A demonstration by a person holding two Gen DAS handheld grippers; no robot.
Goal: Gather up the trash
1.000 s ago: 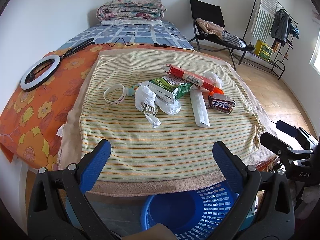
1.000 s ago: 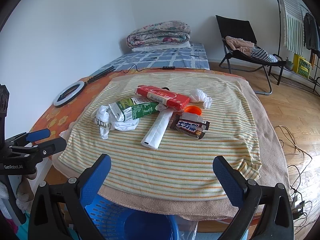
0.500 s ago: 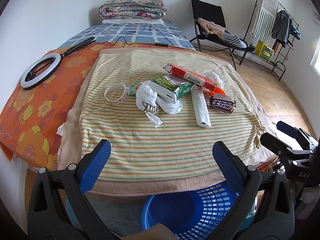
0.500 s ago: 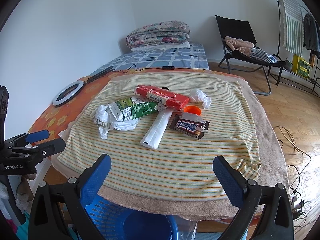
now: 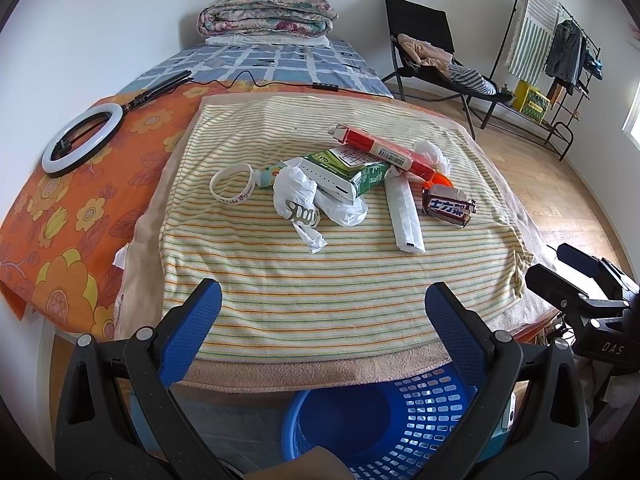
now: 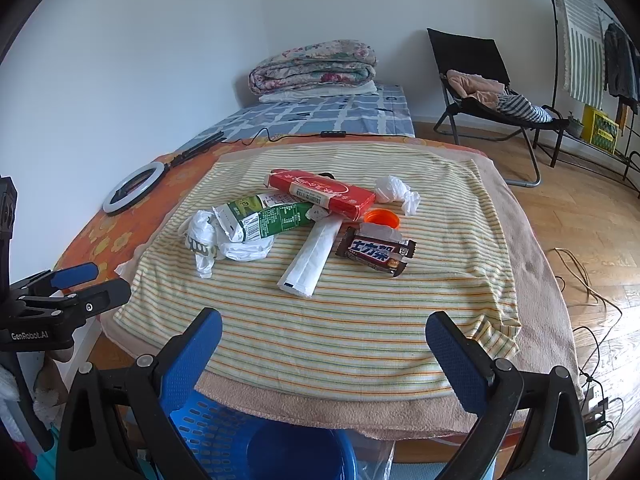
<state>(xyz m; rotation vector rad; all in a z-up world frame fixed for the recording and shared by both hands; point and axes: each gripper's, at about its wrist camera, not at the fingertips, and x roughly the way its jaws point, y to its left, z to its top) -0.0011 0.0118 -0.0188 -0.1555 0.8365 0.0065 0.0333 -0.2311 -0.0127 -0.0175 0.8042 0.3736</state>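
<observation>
Trash lies in a heap on the striped towel (image 5: 320, 280) (image 6: 360, 312): a red box (image 5: 380, 150) (image 6: 320, 194), a green carton (image 5: 352, 172) (image 6: 268, 218), a white plastic bag (image 5: 304, 204) (image 6: 216, 240), a white paper sleeve (image 5: 404, 216) (image 6: 312, 256), a brown candy bar wrapper (image 5: 448, 206) (image 6: 376, 252), an orange lid (image 6: 382, 218) and a crumpled tissue (image 6: 396, 192). A blue basket (image 5: 384, 424) (image 6: 224, 436) stands below the table's near edge. My left gripper (image 5: 320, 312) and right gripper (image 6: 320, 336) are open and empty, above the near edge, short of the trash.
A white wristband (image 5: 233, 182) lies left of the heap. A ring light (image 5: 82, 134) rests on the orange floral cloth at the left. A bed with folded quilts (image 5: 266, 14), a black chair (image 5: 432, 52) and a clothes rack (image 5: 560, 48) stand behind. Cables (image 6: 580, 280) lie on the floor at the right.
Both grippers have moved slightly forward toward the trash; the heap looks a little nearer. Nothing on the table has moved.
</observation>
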